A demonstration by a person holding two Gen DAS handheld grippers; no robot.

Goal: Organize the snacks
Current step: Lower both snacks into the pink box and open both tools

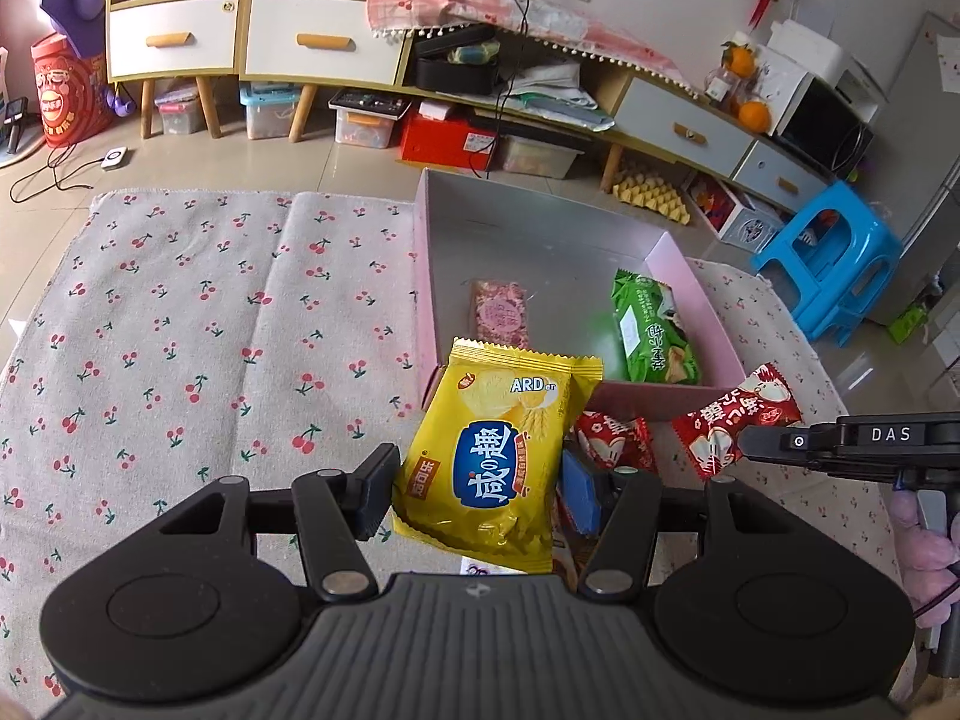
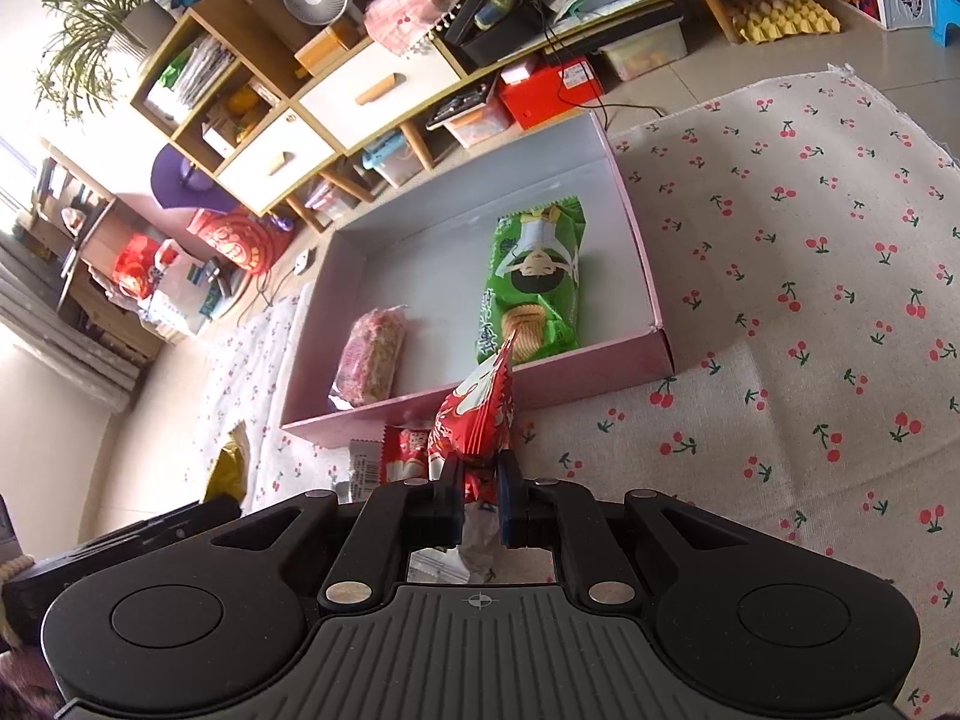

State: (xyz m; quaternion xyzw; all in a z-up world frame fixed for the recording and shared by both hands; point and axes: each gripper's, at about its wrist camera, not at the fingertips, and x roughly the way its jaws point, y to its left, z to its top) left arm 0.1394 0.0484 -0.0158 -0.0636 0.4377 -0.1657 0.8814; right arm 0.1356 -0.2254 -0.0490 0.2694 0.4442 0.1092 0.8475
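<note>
A pink box point(image 1: 684, 267) with a grey inside lies on the cherry-print cloth; it also shows in the right wrist view point(image 2: 645, 252). In it lie a green chip packet point(image 1: 651, 330) point(image 2: 534, 282) and a pink snack bar point(image 1: 501, 312) point(image 2: 372, 357). My left gripper point(image 1: 477, 483) is shut on a yellow cracker bag point(image 1: 495, 456), held just before the box's near wall. My right gripper point(image 2: 480, 495) is shut on a red candy packet point(image 2: 477, 414) point(image 1: 735, 420) near that wall. Another red packet point(image 1: 612, 438) point(image 2: 405, 450) lies on the cloth below.
The cherry-print cloth point(image 1: 210, 312) covers the floor around the box. Cabinets with drawers point(image 1: 318, 42) and storage bins stand behind. A blue plastic stool point(image 1: 831, 258) stands at the right. A red box point(image 1: 450, 138) sits under the shelf.
</note>
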